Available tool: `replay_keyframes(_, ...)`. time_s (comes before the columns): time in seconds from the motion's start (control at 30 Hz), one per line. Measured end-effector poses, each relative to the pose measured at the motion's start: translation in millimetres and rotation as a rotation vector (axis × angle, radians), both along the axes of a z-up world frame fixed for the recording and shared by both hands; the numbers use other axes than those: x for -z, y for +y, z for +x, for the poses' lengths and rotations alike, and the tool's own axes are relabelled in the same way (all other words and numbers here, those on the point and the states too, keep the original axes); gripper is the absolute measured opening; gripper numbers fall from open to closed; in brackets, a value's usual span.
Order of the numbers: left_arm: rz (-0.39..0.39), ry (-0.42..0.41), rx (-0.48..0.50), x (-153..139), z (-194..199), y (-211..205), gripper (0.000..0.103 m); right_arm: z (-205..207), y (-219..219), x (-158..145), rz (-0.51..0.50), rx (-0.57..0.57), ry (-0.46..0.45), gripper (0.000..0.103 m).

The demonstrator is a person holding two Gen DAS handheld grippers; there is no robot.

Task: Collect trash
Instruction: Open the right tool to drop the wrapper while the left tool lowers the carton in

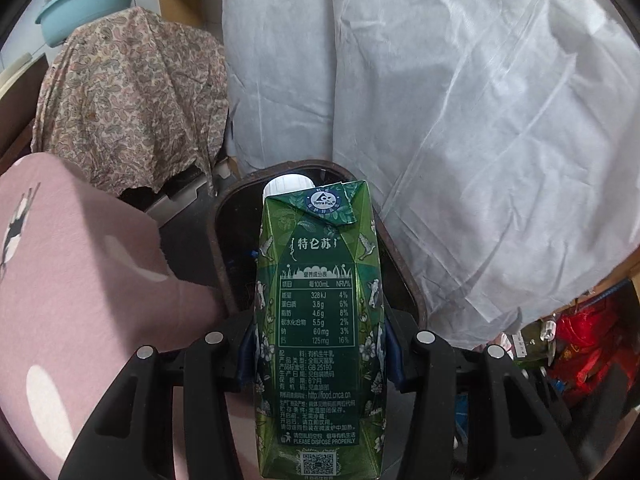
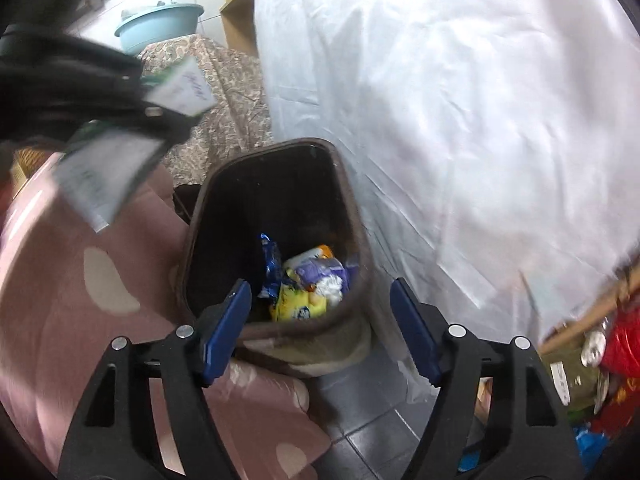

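Note:
My left gripper is shut on a green milk carton with a white cap, held upright in front of a dark brown trash bin. In the right wrist view the same bin stands on the floor with several wrappers at its bottom. My right gripper is open and empty, just above the bin's near rim. The left gripper with the carton shows blurred at the upper left of that view, above and left of the bin.
A pink cushioned surface lies left of the bin. A large white sheet covers something behind and right of it. A paisley cloth with a blue basin is at the back left. Red bags are at the right.

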State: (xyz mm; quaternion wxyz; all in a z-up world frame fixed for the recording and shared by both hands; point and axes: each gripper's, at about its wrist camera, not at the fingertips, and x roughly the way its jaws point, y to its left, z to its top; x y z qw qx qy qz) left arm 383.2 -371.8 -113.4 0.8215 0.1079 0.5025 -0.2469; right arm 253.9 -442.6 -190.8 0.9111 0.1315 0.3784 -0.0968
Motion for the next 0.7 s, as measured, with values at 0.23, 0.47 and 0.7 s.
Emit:
replay_keyframes(0.23, 0.050, 0.100, -0.047, 41.1, 24.4, -27.4, 0.049, -35.9, -16.7, -0.7, 0.049, 0.045, -0.020, 0.073)
replay_keyframes(0.47, 0.121, 0.132, -0.070, 73.5, 32.1, -41.3, 0.049, -51.9, -28.3, -1.8, 0.049, 0.078, -0.035, 0.075)
replay_keyframes(0.7, 0.122, 0.097, -0.061, 65.8, 31.1, -43.6, 0.065, -56.4, -26.7, -2.8, 0.035, 0.082, -0.040, 0.075)
